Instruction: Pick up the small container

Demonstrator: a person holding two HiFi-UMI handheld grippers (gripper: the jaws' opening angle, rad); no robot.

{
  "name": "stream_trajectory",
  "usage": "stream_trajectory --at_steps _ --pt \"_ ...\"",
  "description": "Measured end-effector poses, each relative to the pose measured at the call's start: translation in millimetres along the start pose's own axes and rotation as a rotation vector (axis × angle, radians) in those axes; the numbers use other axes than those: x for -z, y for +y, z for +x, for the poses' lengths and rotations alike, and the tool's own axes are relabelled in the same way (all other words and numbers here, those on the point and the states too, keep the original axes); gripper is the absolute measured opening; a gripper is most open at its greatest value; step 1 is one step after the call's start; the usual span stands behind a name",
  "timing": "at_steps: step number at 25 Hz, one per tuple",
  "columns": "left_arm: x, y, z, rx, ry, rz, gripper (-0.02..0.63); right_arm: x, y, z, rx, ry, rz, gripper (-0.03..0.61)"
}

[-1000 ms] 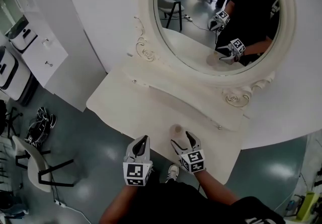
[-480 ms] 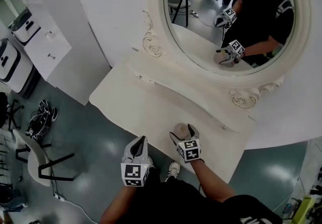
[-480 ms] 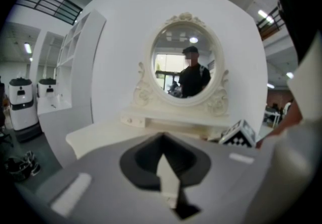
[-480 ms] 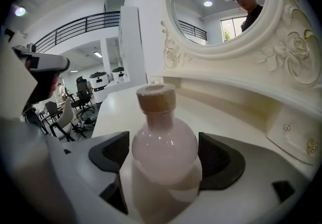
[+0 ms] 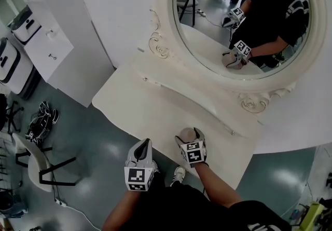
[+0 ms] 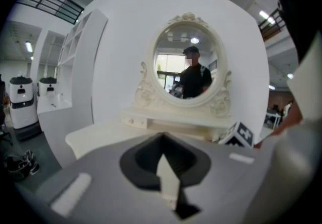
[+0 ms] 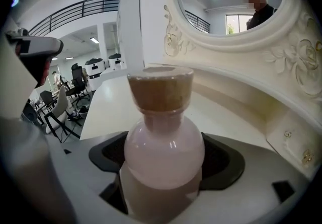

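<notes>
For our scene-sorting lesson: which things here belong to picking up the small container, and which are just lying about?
Job: small container; right gripper, its jaws have just been opening, container between them.
Lying about: mirror; dressing table; cabinet; left gripper, shut.

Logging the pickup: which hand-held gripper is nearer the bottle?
Right. The right hand-held gripper, jaws just opening, straddles the bottle; the left hand-held gripper hangs off the table.

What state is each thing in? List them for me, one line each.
small container: upright on the dressing table, cork stopper in, not lifted.
right hand-held gripper: open, its jaws have just been opening wide, with the container between them.
left hand-held gripper: shut, empty.
</notes>
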State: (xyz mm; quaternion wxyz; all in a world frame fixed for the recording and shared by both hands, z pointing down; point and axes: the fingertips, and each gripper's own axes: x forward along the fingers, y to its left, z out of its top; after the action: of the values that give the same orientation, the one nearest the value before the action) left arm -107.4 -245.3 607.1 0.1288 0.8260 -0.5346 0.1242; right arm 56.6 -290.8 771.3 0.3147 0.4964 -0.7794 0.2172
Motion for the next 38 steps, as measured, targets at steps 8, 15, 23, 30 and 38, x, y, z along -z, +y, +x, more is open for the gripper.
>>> stream_trajectory --at_steps 8,15,23,30,38 --pt "-4 0 4 0.014 -0.005 -0.002 0.008 -3 0 0 -0.019 0.009 -0.002 0.382" --pt "0 0 5 0.023 0.002 -0.004 0.008 -2 -1 0 -0.011 -0.005 -0.020 0.382" --pt "-2 0 2 0.020 0.001 -0.001 0.008 -4 -8 -2 0.006 -0.025 0.032 0.382" --pt "-3 2 2 0.015 -0.004 0.003 0.008 -39 -14 -26 -0.007 -0.164 0.071 0.382" --pt "-18 -11 8 0.044 -0.027 0.023 0.008 -116 -21 -86 -0.006 -0.356 0.061 0.382"
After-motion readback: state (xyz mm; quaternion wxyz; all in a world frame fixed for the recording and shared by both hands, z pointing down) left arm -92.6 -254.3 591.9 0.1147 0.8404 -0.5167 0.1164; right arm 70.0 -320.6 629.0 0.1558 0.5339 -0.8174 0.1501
